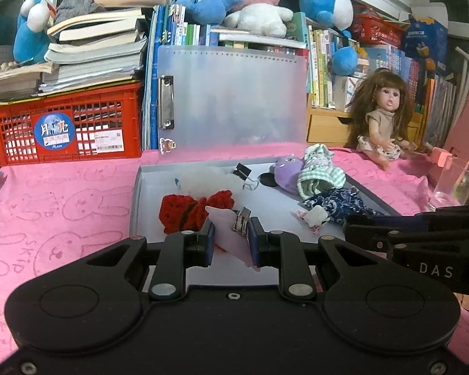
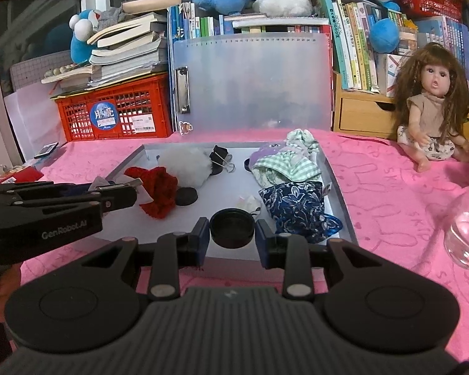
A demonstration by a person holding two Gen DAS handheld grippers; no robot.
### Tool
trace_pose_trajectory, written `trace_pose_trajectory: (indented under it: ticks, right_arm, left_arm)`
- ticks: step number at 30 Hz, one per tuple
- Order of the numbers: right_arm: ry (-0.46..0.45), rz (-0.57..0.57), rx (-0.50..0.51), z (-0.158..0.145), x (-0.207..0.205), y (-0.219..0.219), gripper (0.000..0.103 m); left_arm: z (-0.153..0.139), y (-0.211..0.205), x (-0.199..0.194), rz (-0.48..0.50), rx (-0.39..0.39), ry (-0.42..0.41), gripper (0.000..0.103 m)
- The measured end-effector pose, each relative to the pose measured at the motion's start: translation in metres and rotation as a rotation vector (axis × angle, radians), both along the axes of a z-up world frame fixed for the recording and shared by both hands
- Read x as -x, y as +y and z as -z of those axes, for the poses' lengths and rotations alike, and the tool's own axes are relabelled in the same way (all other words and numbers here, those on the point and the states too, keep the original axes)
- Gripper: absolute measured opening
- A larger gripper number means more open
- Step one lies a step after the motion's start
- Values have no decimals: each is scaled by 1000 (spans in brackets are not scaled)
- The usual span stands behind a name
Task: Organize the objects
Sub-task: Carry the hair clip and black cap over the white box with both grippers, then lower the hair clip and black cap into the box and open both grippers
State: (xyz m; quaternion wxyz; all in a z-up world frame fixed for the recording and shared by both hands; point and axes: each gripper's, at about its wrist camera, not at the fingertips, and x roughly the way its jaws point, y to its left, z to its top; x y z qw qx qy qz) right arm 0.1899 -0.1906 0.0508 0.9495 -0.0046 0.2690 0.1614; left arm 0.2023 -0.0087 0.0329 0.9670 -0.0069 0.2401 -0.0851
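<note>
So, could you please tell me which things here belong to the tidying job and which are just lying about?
Job:
- left gripper, shut on pale pink hair clip
- right gripper, around round black lid
- grey tray
- red crocheted bow
- blue floral pouch

Lying about:
- brown-haired doll
- red plastic crate
- clear glass

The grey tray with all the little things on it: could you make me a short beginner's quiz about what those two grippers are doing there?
1. True or false: the left gripper is shut on a pale pink hair clip.
2. What sits between the right gripper's fingers?
A. round black lid
B. red crocheted piece
C. black binder clip
3. Fill in: the blue floral cloth pouch lies near the tray's ____ edge, seen from the right wrist camera.

Key: 1 true; 2 A; 3 right.
</note>
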Motion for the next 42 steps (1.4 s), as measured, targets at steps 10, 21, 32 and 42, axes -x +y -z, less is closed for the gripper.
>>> trace_pose_trajectory:
  ticks: [10, 21, 32, 42]
  right_arm:
    - [28, 4, 6, 7, -15, 5, 37]
    - [113, 7, -80, 20, -35, 1, 36]
    - [147, 36, -95, 25, -55, -4, 36]
    - [153, 49, -88, 24, -70, -2, 36]
  left_arm:
    - [13, -1, -19, -20, -14, 27, 21]
    - [25, 1, -40, -39, -20, 59, 20]
    - [28, 1, -58, -44, -11, 68, 20]
    - [28, -3, -75, -55, -26, 69, 20]
